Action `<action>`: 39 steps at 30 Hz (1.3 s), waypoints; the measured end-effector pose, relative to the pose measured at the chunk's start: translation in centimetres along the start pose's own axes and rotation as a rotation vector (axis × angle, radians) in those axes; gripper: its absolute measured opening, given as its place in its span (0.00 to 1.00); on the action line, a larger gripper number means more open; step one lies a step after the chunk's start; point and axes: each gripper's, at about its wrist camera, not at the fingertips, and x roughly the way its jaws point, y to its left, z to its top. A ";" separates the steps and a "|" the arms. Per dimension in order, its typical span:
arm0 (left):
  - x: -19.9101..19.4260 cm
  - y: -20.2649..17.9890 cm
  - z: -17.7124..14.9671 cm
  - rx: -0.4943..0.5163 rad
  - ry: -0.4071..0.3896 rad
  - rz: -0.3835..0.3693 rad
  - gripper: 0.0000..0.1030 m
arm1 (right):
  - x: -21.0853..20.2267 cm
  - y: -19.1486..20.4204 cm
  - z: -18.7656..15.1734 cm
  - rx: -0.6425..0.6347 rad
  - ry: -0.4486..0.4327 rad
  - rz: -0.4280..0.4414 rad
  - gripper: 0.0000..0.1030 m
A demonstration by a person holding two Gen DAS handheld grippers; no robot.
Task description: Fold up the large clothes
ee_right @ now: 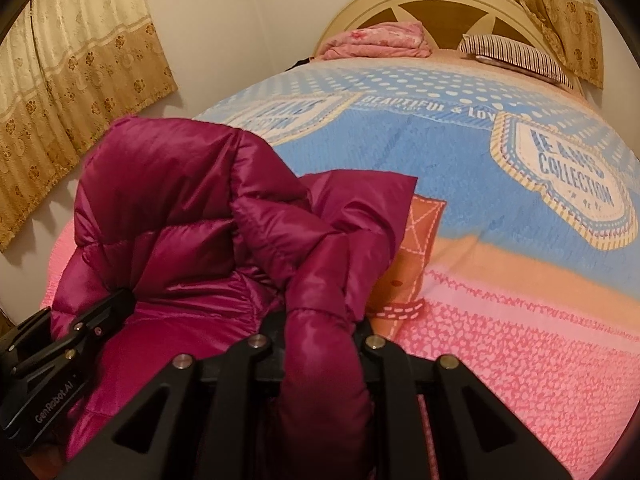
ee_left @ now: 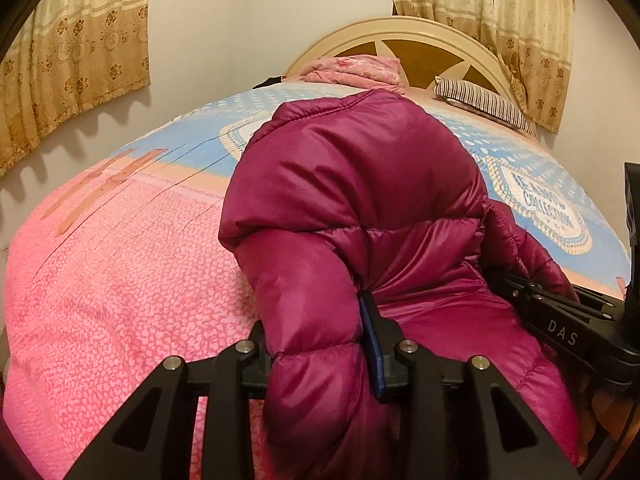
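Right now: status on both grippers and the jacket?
Left gripper and right gripper each clamped on a fold of the magenta puffer jacket. Jacket bunched over the bedspread. Nothing in the way nearby.

From my left wrist view, the magenta puffer jacket point(ee_left: 352, 184) hides my left gripper's point(ee_left: 320, 344) left finger and the bedspread's point(ee_left: 120, 280) middle. The bedspread lettering point(ee_right: 296, 110) far behind it is partly covered and unreadable.

Glossy quilted magenta puffer jacket point(ee_left: 352, 200) shining at 12 o'clock, matt black plastic left gripper point(ee_left: 320, 344) showing bright metal pins, bedspread point(ee_left: 120, 280) lying as soft printed cloth, headboard point(ee_left: 420, 36) showing smooth painted finish.
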 end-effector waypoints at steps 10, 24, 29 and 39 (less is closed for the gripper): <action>0.4 -0.3 -0.3 -0.006 0.010 0.014 0.41 | 0.6 -0.2 -0.1 0.018 0.005 0.006 0.19; 0.5 -0.1 -1.0 -0.012 0.010 0.030 0.43 | 1.2 -0.4 -0.1 0.007 0.011 0.004 0.21; 0.4 -0.1 -1.0 -0.011 0.011 0.031 0.44 | 1.3 -0.5 -0.1 0.007 0.014 0.004 0.21; 0.4 0.1 -1.0 -0.012 0.012 0.025 0.44 | 1.4 -0.6 -0.2 0.006 0.015 0.002 0.22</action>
